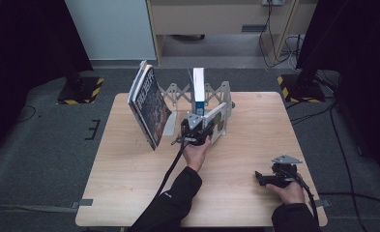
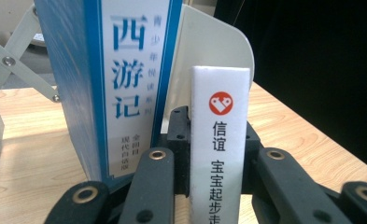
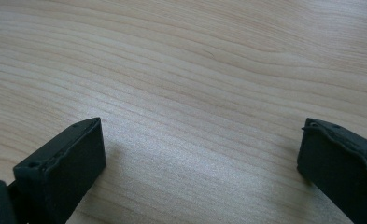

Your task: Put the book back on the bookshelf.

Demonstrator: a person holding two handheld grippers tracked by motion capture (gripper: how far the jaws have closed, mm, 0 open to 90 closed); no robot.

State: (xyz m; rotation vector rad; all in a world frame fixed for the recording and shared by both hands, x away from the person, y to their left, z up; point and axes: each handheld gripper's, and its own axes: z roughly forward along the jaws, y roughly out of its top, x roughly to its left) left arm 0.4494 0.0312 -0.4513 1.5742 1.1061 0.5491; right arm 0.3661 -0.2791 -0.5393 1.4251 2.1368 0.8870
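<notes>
Left gripper (image 1: 200, 131) pinches a thin white book (image 2: 217, 144) spine-up between its jaws, just right of the blue-spined book (image 2: 120, 79) already upright in the expanding book rack (image 1: 211, 92) at the far middle of the worktop (image 1: 129, 193); looks like it's being slotted between that book and the rack's white end plate (image 2: 214, 46) so it stands supported. Magazines (image 1: 146, 104) lean at the rack's left end. Right gripper (image 1: 270, 178) rests near right, jaws spread wide, nothing between them, parked out of the way

Matt pale wood table (image 3: 195, 70), glossy paper book spine (image 2: 217, 140)
</notes>
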